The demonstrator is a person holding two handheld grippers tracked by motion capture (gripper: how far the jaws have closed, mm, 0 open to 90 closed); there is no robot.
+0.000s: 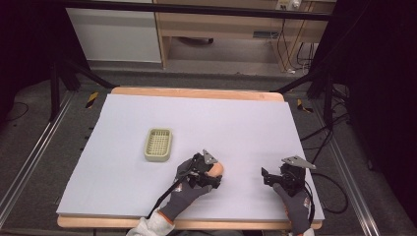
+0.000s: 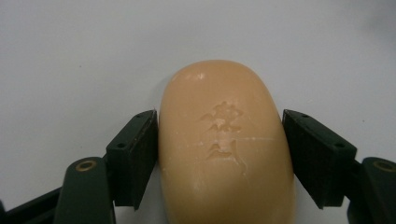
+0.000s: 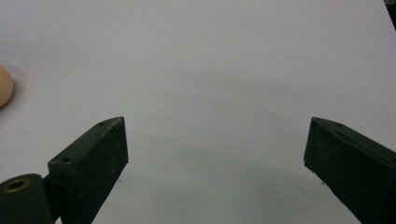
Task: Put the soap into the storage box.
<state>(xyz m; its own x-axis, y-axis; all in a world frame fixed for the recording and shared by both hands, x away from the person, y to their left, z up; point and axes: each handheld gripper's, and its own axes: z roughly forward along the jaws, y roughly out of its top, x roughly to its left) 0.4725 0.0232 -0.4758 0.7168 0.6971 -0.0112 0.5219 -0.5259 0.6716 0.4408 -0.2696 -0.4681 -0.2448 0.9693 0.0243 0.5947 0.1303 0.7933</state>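
Observation:
A peach-coloured bar of soap (image 2: 224, 144) with stamped characters on top sits between the jaws of my left gripper (image 2: 219, 116), and both black pads press against its sides. From above, the soap (image 1: 217, 169) and the left gripper (image 1: 210, 175) are at the front middle of the white table top (image 1: 246, 123). I cannot tell whether the soap rests on the surface or is lifted. A pale slotted soap dish (image 1: 158, 144) lies up and to the left of it. My right gripper (image 3: 218, 122) stands open over bare surface at the front right (image 1: 273, 175). The soap's edge (image 3: 3, 84) shows far to its left.
The table's wooden front edge (image 1: 236, 225) runs just behind both gloved hands. Black frame legs and cables (image 1: 319, 132) stand off the table's right side. A wooden desk (image 1: 221, 29) is beyond the far edge.

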